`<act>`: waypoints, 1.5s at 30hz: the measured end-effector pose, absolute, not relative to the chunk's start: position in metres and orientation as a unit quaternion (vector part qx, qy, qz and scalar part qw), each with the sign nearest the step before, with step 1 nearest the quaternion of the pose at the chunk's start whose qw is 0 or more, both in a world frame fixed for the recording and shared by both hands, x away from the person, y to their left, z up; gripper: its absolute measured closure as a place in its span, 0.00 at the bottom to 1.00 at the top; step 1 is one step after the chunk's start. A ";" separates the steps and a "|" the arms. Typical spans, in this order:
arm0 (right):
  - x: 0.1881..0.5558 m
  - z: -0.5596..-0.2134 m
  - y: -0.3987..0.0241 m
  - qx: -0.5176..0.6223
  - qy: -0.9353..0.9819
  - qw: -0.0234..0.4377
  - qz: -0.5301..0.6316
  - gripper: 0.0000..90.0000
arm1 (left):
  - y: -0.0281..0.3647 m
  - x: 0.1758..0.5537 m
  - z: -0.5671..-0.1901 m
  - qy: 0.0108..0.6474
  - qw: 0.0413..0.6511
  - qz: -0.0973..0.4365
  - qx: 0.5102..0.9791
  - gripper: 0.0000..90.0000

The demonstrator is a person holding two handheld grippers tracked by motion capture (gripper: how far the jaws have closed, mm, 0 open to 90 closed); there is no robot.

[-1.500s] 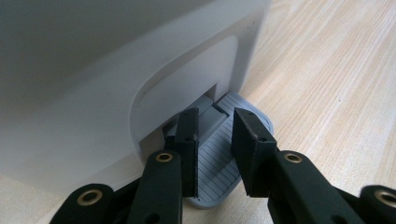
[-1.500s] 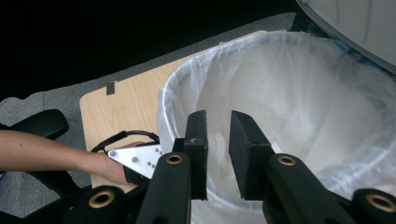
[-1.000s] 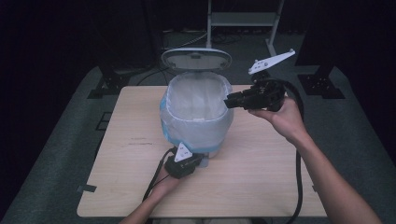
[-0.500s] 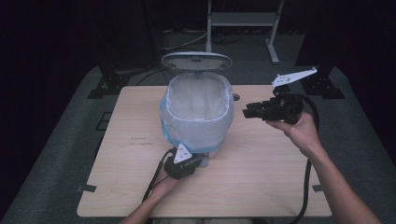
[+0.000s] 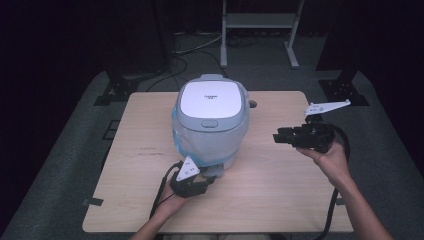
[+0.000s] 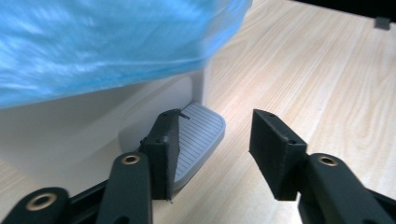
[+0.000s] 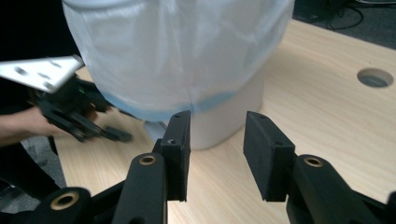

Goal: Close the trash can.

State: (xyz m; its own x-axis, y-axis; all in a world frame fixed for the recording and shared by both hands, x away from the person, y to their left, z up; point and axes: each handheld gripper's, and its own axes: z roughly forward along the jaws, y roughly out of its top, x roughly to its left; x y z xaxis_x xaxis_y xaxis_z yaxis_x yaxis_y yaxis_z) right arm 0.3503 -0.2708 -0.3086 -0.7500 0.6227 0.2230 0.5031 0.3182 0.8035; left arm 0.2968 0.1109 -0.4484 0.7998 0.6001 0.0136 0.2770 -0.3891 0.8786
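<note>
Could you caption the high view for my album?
Rice cooker with lid shut on the table, a hand-held gripper on either side.

We see the white rice cooker (image 5: 211, 120), lid shut and body wrapped in bluish plastic, with the left gripper (image 5: 207, 178) at its near base and the right gripper (image 5: 276, 137) apart to its right.

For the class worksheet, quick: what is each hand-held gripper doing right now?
Left hand-held gripper: open, jaws just opening, holding nothing, by the rice cooker foot.
Right hand-held gripper: open, just opening, empty.
</note>
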 end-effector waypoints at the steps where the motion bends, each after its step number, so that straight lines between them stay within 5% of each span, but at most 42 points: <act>1: 0.349 -0.312 -0.272 0.350 0.810 0.066 0.466 0.65 | 0.112 0.295 -0.447 0.271 0.483 0.170 0.815 0.56; 45: 0.322 -0.390 -0.312 0.412 0.788 0.094 0.448 0.47 | 0.203 0.278 -0.442 0.363 0.462 0.238 0.774 0.33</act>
State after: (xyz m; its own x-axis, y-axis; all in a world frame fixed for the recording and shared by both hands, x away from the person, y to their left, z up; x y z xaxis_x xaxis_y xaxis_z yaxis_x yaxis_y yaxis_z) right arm 0.3219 -0.3117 -0.3899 -0.6421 0.7341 0.2211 0.5656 0.2589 0.7830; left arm 0.2778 0.2031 -0.4423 0.6233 0.7813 0.0327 0.3418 -0.3098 0.8872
